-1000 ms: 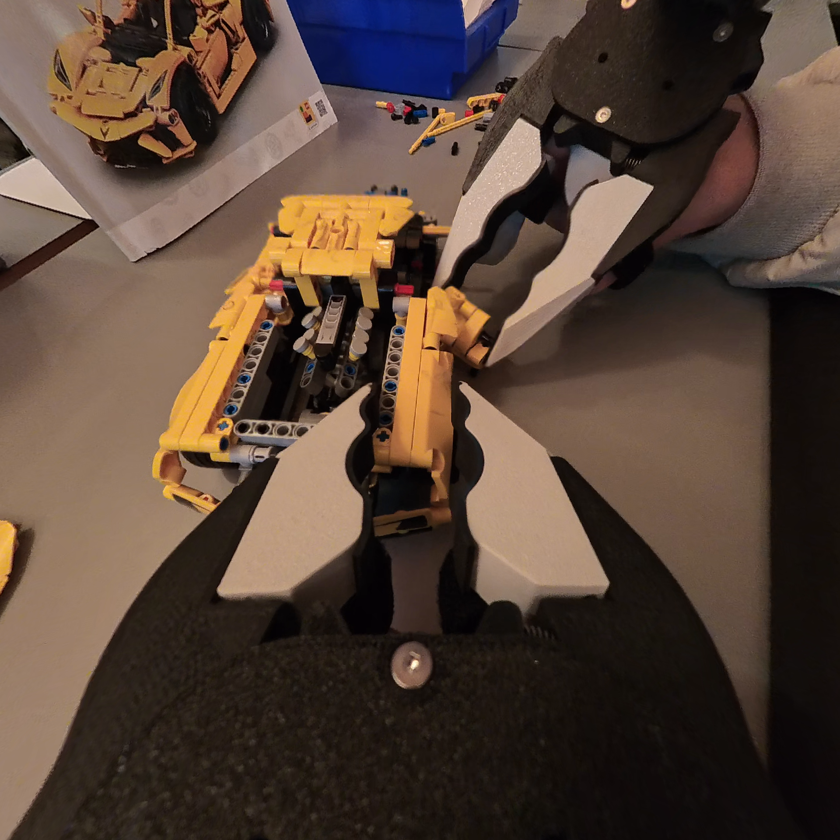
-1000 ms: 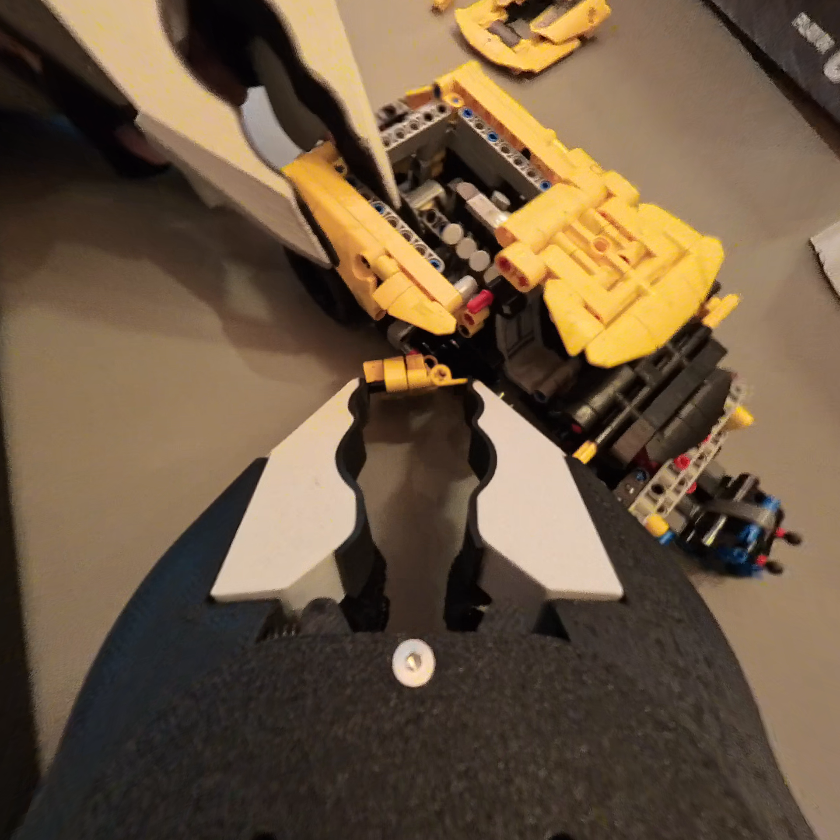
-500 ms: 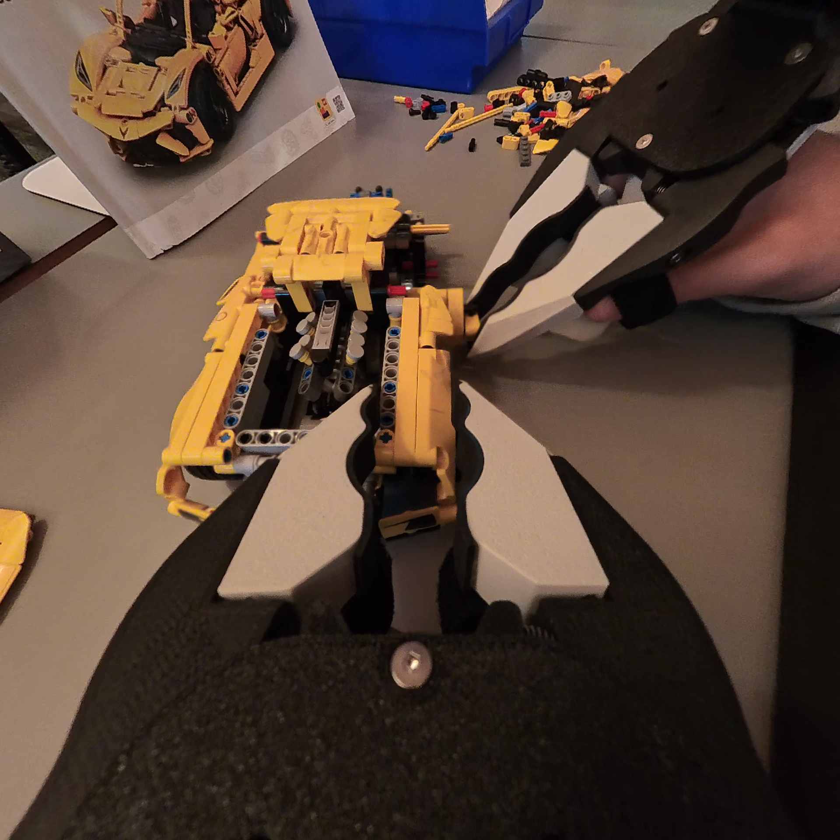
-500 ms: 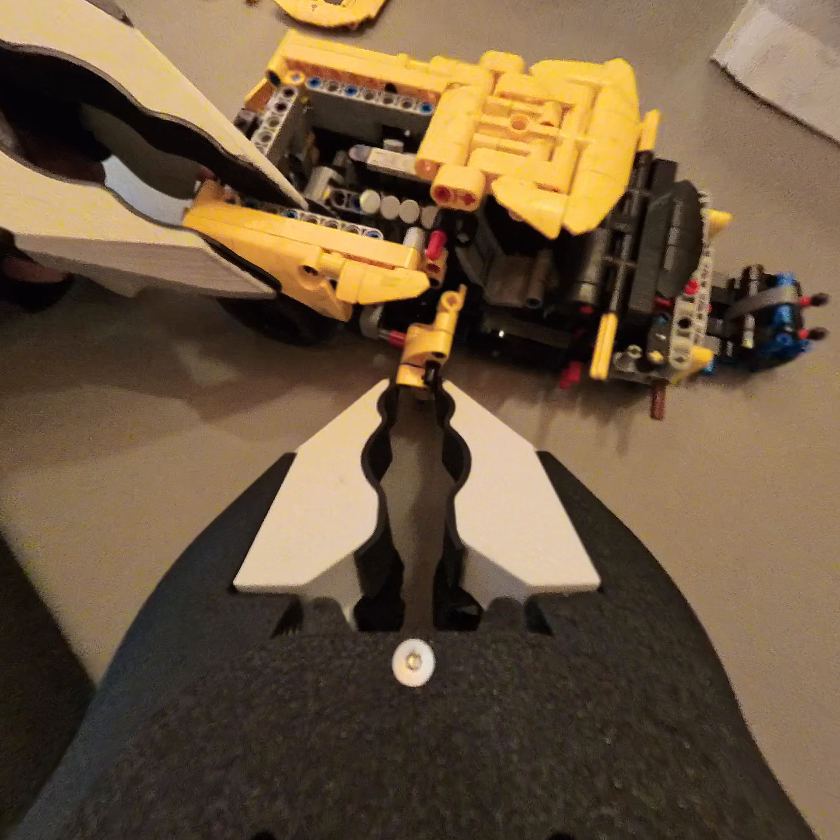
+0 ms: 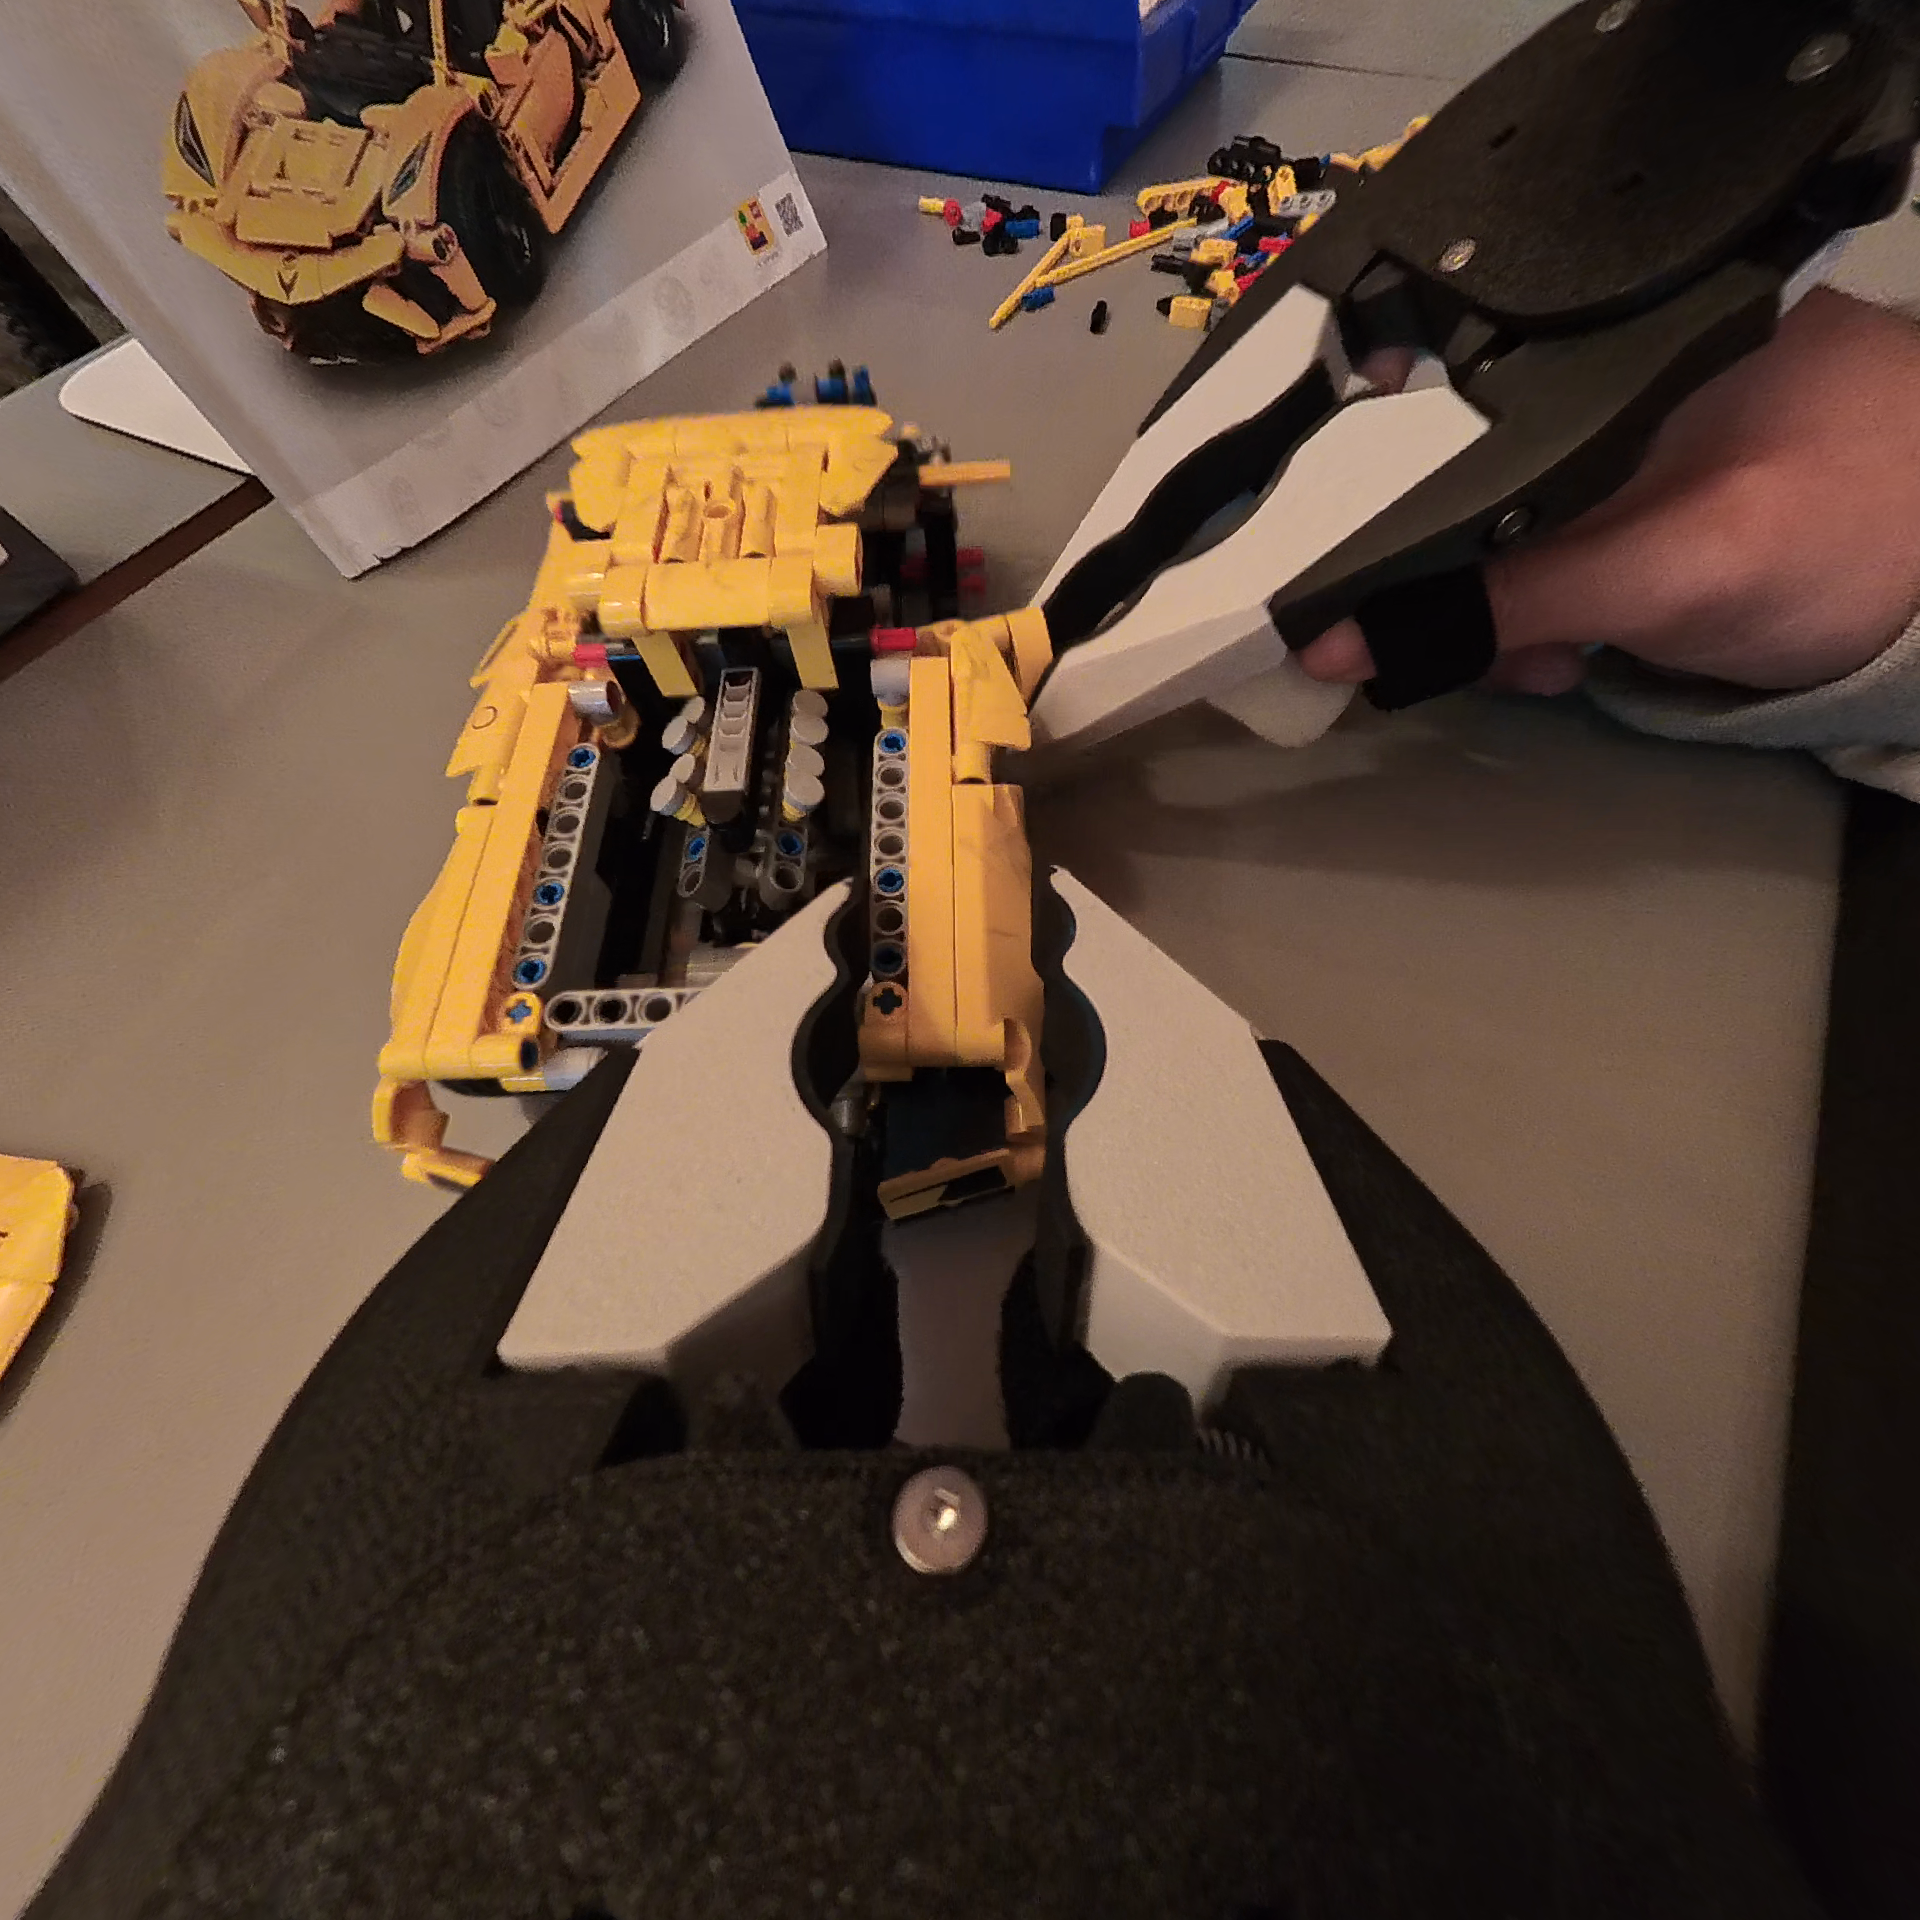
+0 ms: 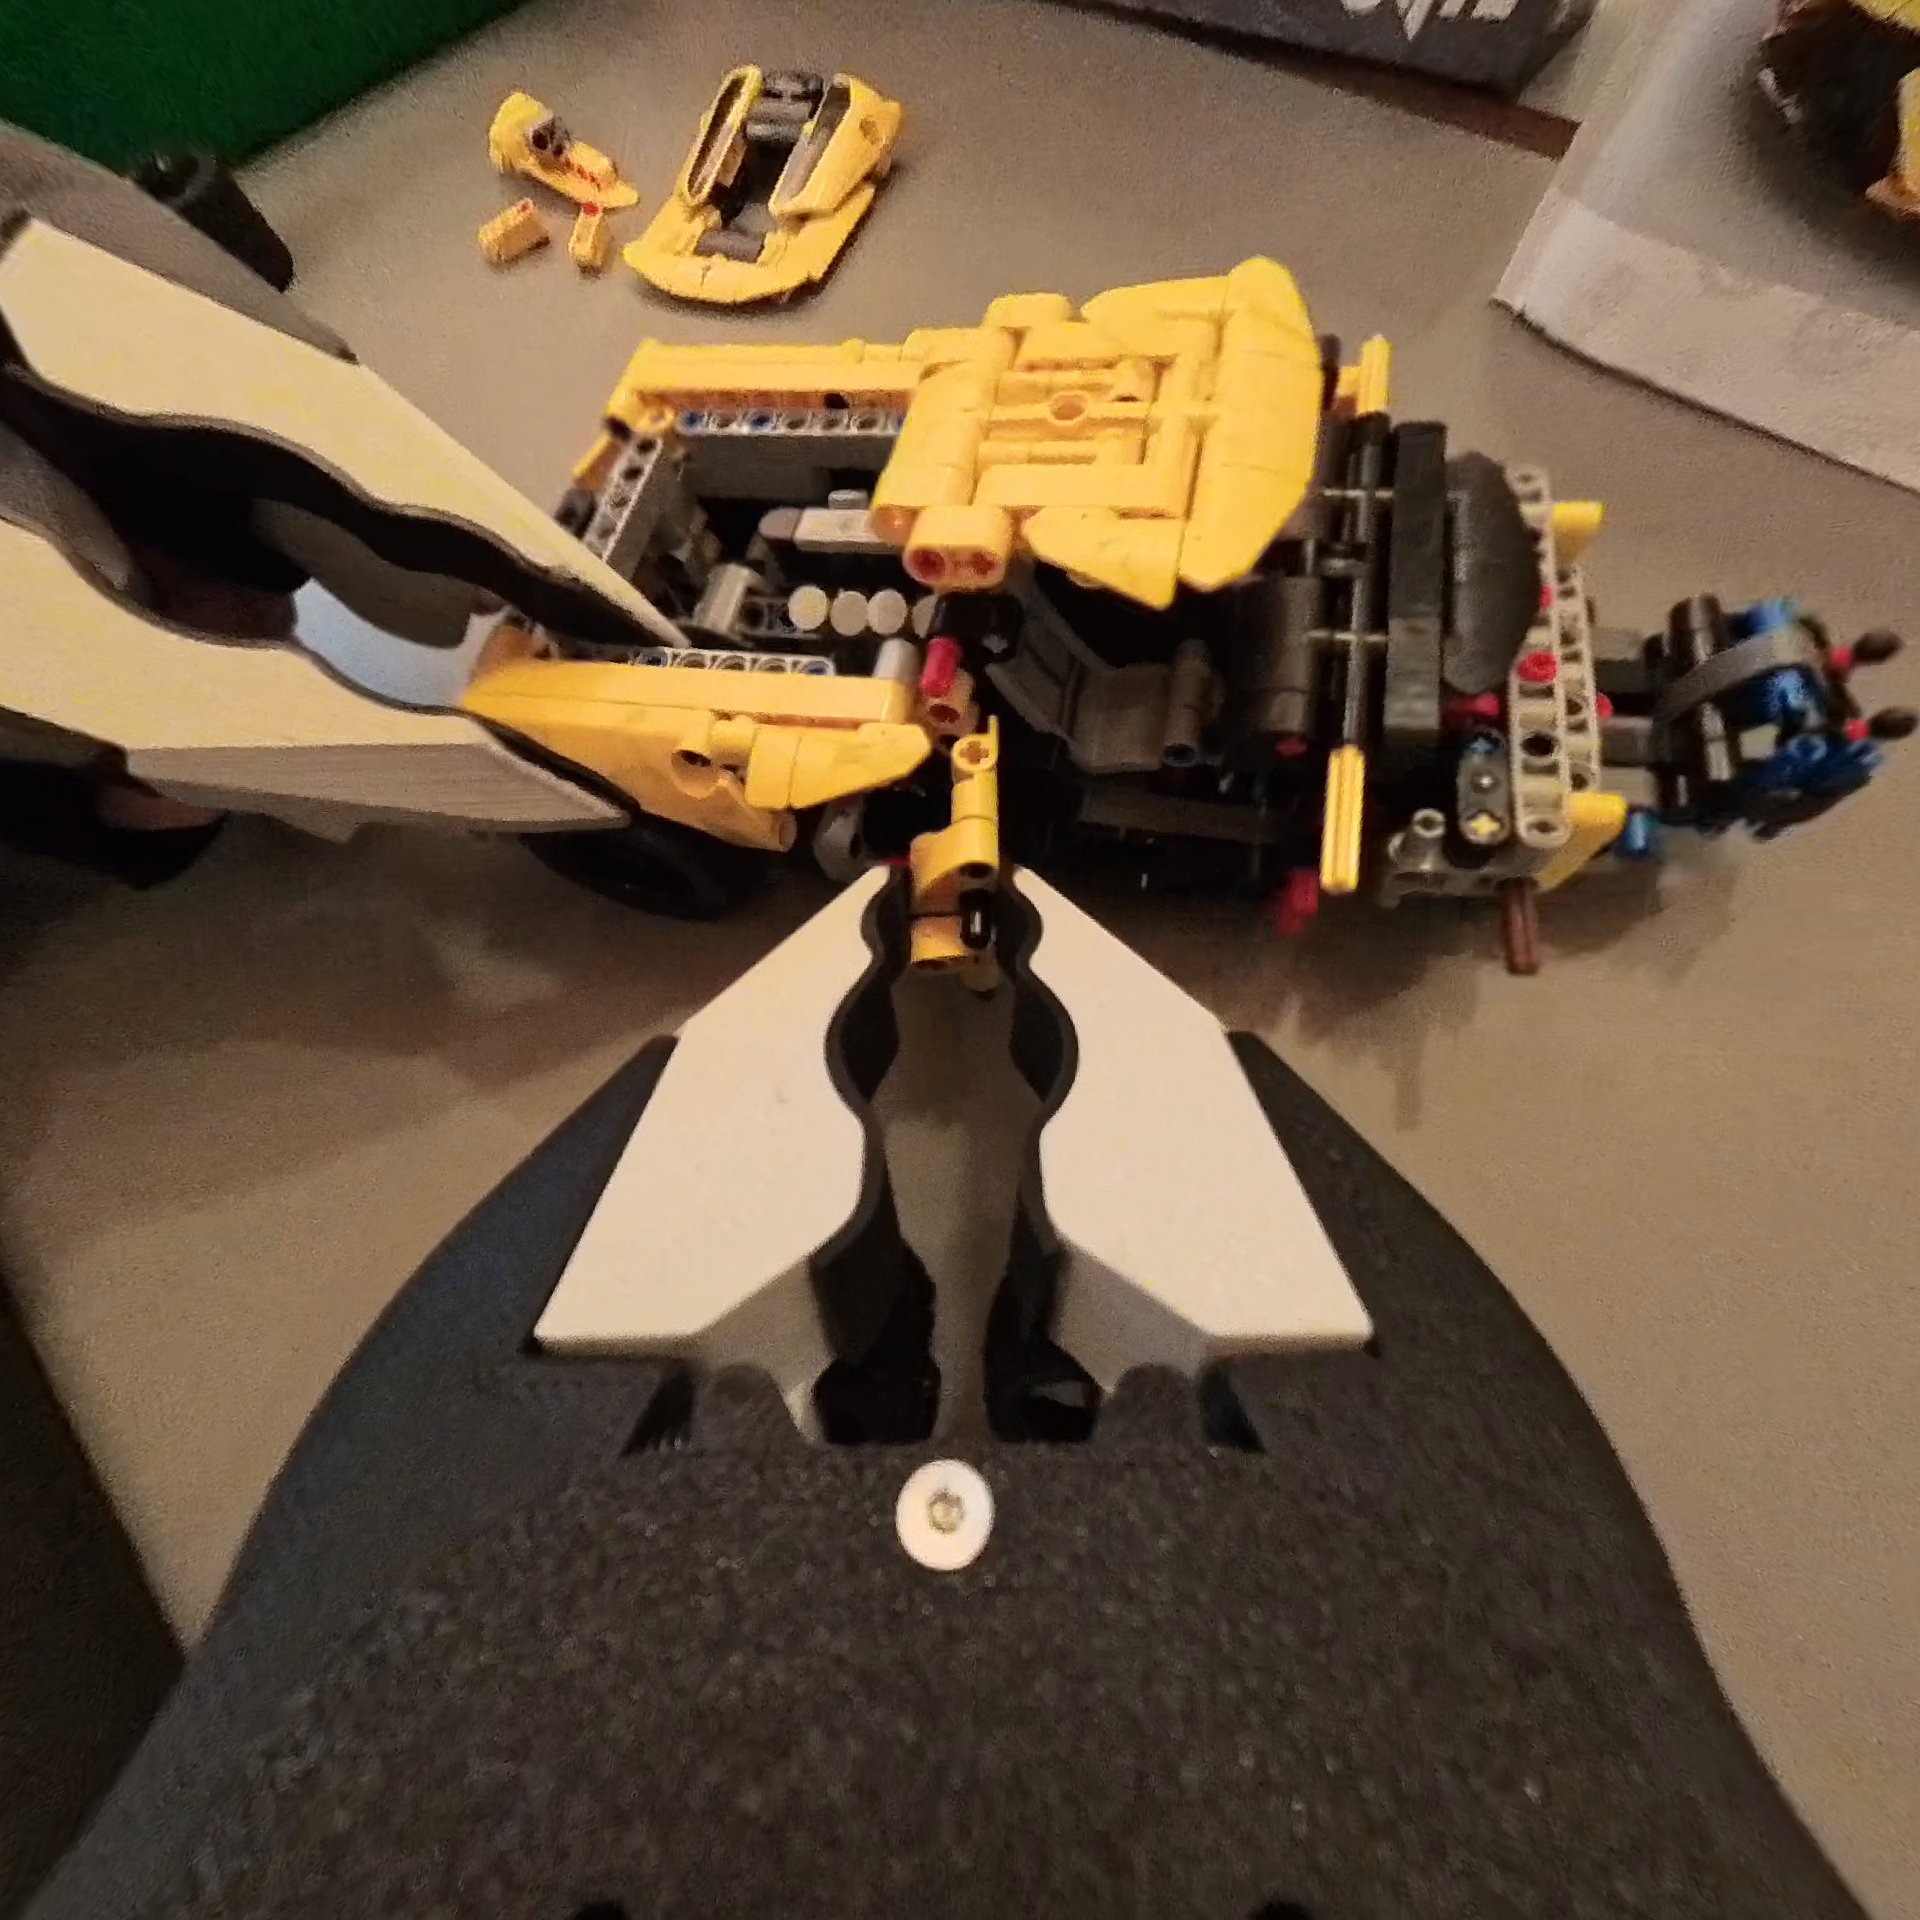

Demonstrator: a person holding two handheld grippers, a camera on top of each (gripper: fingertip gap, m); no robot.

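A partly built yellow and black brick car (image 5: 727, 665) stands on the grey table; it also shows in the right wrist view (image 6: 1091, 457). My left gripper (image 5: 951, 883) is shut on the car's yellow right side panel (image 5: 966, 935), near its front end. In the right wrist view the left gripper (image 6: 623, 717) clamps that panel (image 6: 748, 717) from the left. My right gripper (image 6: 954, 883) is shut on a small yellow connector piece (image 6: 956, 852) that points forward at the car's side, just behind the panel. In the left wrist view the right gripper (image 5: 1039, 670) touches the car from the right, held by a hand.
A picture sheet of the finished car (image 5: 416, 208) and a blue bin (image 5: 987, 83) lie at the back, beside a pile of loose small pieces (image 5: 1195, 229). A yellow sub-assembly (image 6: 769, 187) and small yellow parts (image 6: 551, 177) lie beyond the car. The table's dark edge (image 5: 1870, 1143) is at the right. Tip to tip, the grippers are about 6 centimetres apart.
My right gripper has narrowed on the small yellow piece, which now points forward instead of lying crosswise, and has swung round to the car's side. My left gripper has kept its hold.
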